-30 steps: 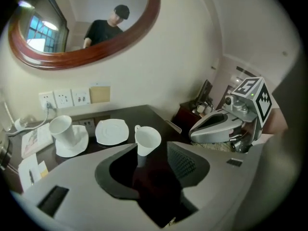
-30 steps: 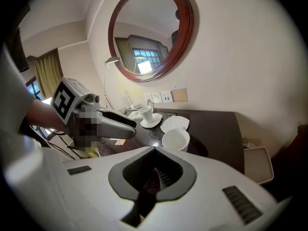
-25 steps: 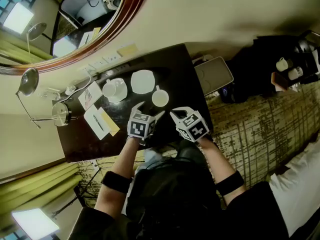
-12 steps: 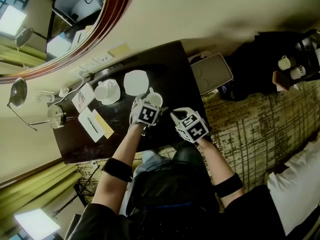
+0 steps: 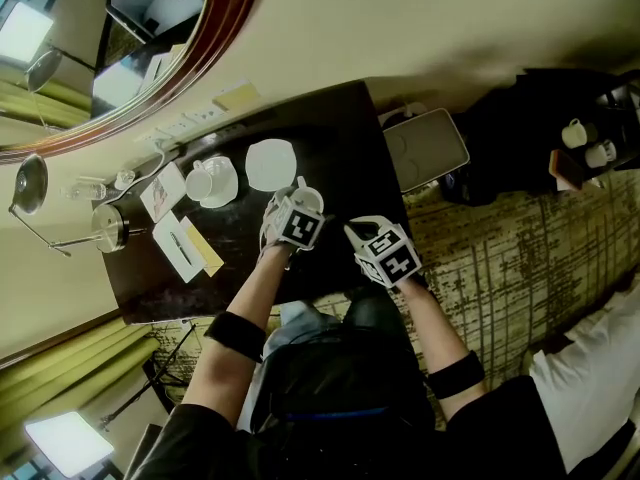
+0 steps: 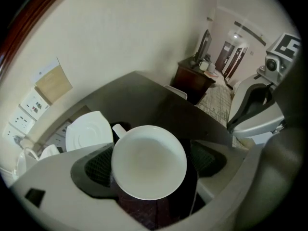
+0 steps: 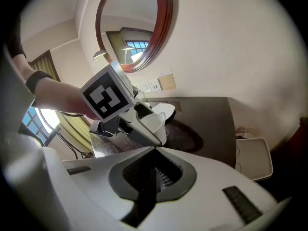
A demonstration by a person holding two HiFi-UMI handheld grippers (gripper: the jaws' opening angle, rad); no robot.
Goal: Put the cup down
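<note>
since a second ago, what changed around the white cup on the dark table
The left gripper moved forward over the white ceramic cup; its jaws have just been opening, the cup between them ungripped. Cup, white square saucer and shut right gripper stayed as they were.

Empty white cup (image 6: 149, 161), upright on the dark bench (image 6: 144, 95).
Its handle points toward the white saucer (image 6: 89, 136) just beside.
</note>
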